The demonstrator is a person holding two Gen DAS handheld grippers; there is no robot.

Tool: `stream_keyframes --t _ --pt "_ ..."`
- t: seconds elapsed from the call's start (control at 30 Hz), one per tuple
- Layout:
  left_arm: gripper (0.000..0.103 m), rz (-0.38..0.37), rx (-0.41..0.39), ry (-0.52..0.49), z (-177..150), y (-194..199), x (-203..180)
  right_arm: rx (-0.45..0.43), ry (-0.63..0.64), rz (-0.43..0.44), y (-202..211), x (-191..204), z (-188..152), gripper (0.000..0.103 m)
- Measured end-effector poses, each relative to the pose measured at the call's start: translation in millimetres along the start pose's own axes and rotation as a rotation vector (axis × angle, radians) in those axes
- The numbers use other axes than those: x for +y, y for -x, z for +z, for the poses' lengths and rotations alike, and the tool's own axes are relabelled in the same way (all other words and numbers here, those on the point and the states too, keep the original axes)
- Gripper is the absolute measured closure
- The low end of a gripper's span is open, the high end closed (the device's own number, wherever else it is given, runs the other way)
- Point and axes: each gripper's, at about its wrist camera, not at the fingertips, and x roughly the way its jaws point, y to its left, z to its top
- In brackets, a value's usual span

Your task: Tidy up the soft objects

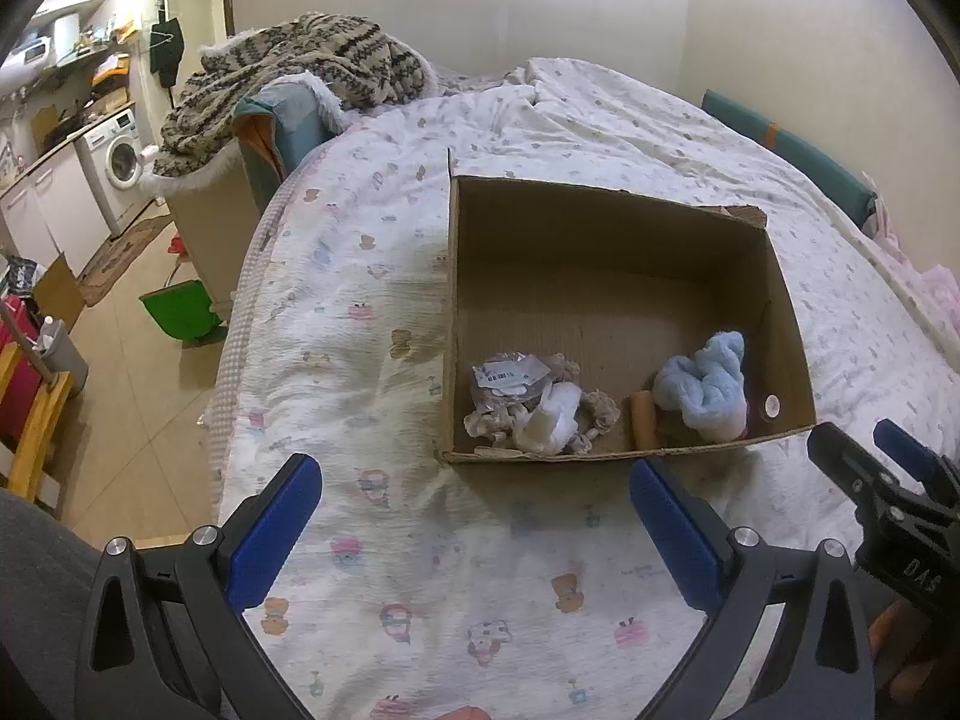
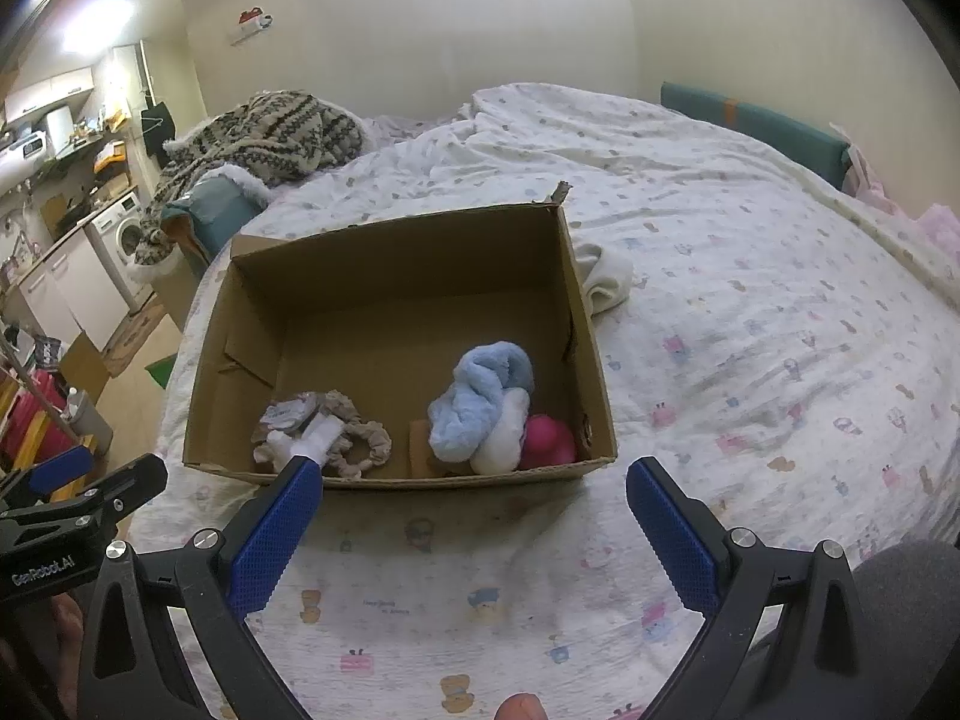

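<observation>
An open cardboard box rests on the patterned bed quilt. Inside lie a fluffy blue-and-white soft item, a beige scrunchie bundle with a tagged bag, a small orange piece and a pink soft item. A white cloth lies on the quilt beside the box's right wall. My left gripper is open and empty, just short of the box's near wall. My right gripper is also open and empty there.
A striped knitted blanket is heaped over a teal chair at the bed's far left. A green bin stands on the floor. A washing machine and cabinets line the left wall. A teal headboard pad borders the right.
</observation>
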Motion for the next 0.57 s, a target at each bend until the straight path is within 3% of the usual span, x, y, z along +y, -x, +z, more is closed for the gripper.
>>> stream_keyframes --t 0.57 --pt "0.001 -0.007 0.002 0.010 -1.0 1.4 2.6 -0.006 -0.004 0.004 0.7 1.4 1.2 0.000"
